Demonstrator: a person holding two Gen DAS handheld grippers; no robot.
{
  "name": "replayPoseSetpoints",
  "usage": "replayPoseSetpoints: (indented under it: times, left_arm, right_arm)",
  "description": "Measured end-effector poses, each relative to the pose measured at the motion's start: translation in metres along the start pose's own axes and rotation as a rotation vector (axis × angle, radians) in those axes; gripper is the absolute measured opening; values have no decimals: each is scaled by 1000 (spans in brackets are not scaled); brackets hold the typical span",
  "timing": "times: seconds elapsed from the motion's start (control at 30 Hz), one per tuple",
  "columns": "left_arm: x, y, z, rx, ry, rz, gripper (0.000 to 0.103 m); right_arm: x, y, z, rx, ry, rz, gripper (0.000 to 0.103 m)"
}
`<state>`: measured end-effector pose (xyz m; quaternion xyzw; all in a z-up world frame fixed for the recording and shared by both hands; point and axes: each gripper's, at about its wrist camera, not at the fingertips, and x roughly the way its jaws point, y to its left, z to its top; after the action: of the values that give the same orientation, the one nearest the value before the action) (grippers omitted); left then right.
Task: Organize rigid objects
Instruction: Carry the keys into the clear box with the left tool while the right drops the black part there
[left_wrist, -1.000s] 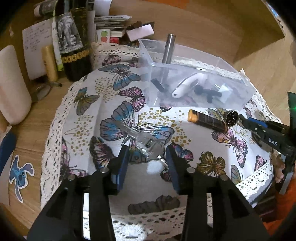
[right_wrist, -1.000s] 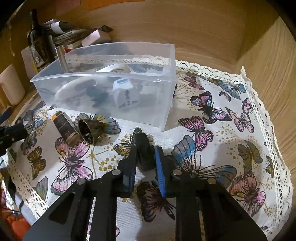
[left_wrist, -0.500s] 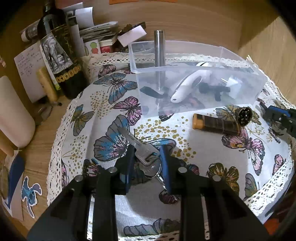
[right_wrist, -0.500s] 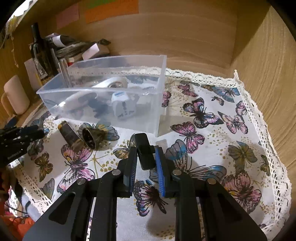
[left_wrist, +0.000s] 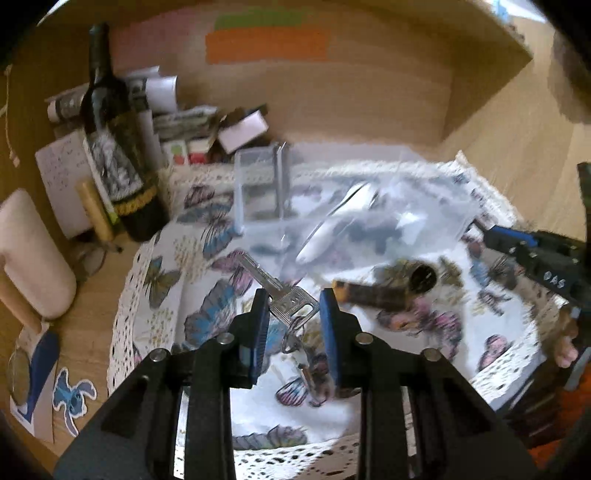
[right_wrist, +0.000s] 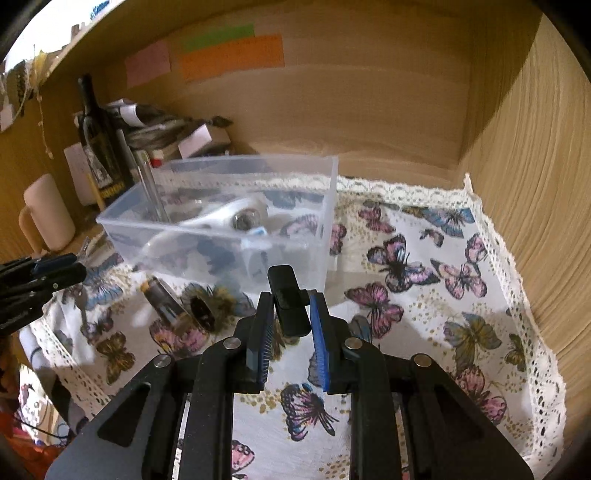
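Observation:
My left gripper is shut on the head of a silver key, lifted off the butterfly cloth, its ring and a second key dangling below. My right gripper is shut on a small black block, held above the cloth just before the clear plastic bin. The bin holds a metal rod, a white handled tool, a white plug adapter and dark pieces. A brown tube with an orange cap and a brass bell lie on the cloth in front of the bin.
A dark wine bottle, stacked papers and boxes and a pink mug crowd the left. Wooden walls close the back and right. The right gripper shows at the right edge of the left wrist view.
The left jaws closed on the key and lifted it off the cloth. The right gripper rose with the black block still in it.

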<state>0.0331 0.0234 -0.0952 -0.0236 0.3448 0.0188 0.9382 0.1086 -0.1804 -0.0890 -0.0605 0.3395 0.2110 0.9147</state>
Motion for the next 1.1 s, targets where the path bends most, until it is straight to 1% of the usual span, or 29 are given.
replayPoseSetpoints:
  times: [0.17,0.4,0.67,0.77,0.87,1.1]
  left_arm:
    - [-10,-8,21,10,-65,-40,27]
    - [-18,-18,60,32,-158,-104,27]
    - [-11,-26,106,62,-222,-139,27]
    - [2,-29,117,70,-218,-156,27]
    - [16,-33,118,76,-198,-163,27]
    - [61,-44,103,107,-82,-173,27]
  right_arm:
    - [-8,3,13,-3,-45,9,18]
    - [-15,10,34,-24,-102,11,18]
    - [-12,11,57,-21,-140,9,18]
    - [-4,10,64,-21,-134,10,18]
    - [10,9,68,-22,-108,11,18]
    - [46,8,65,-25,-19,-1,18]
